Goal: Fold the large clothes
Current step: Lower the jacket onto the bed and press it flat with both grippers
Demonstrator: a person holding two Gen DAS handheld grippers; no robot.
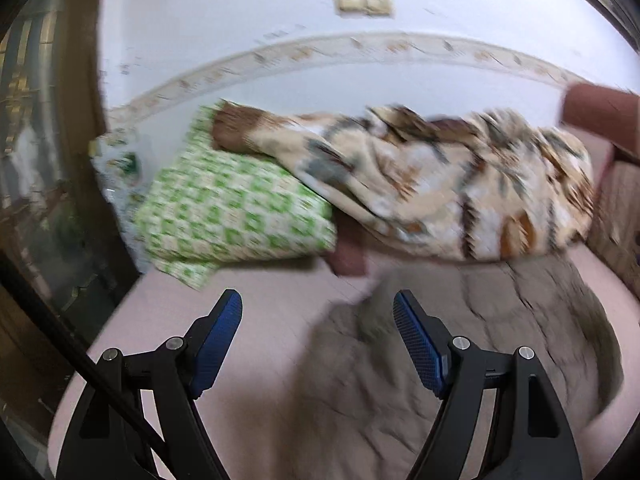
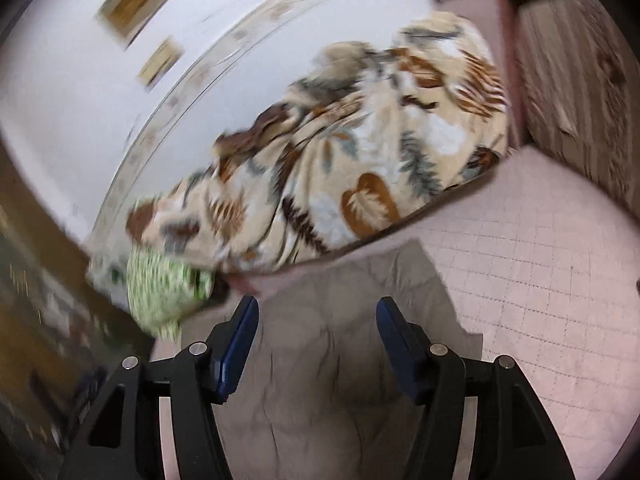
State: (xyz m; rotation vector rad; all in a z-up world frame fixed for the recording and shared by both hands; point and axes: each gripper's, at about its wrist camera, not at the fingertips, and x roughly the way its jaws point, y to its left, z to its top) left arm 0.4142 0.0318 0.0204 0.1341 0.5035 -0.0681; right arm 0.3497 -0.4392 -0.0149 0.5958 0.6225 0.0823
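Note:
A taupe grey garment (image 1: pixel 460 360) lies crumpled on the pink quilted bed (image 1: pixel 256 312). In the left wrist view my left gripper (image 1: pixel 318 304) stands open, its right finger over the garment's left edge, nothing between the blue pads. In the right wrist view the same grey garment (image 2: pixel 344 360) spreads flat under my right gripper (image 2: pixel 318 310), which is open above it; the cloth shows between the fingers but the pads do not press on it. Both views are motion-blurred.
A leaf-patterned beige and brown blanket (image 1: pixel 460 184) is heaped at the head of the bed, partly over a green-checked pillow (image 1: pixel 232 212). A white wall (image 1: pixel 248 20) stands behind. A dark wooden frame (image 1: pixel 52 160) runs along the left. A wooden headboard (image 2: pixel 572 80) rises at the right.

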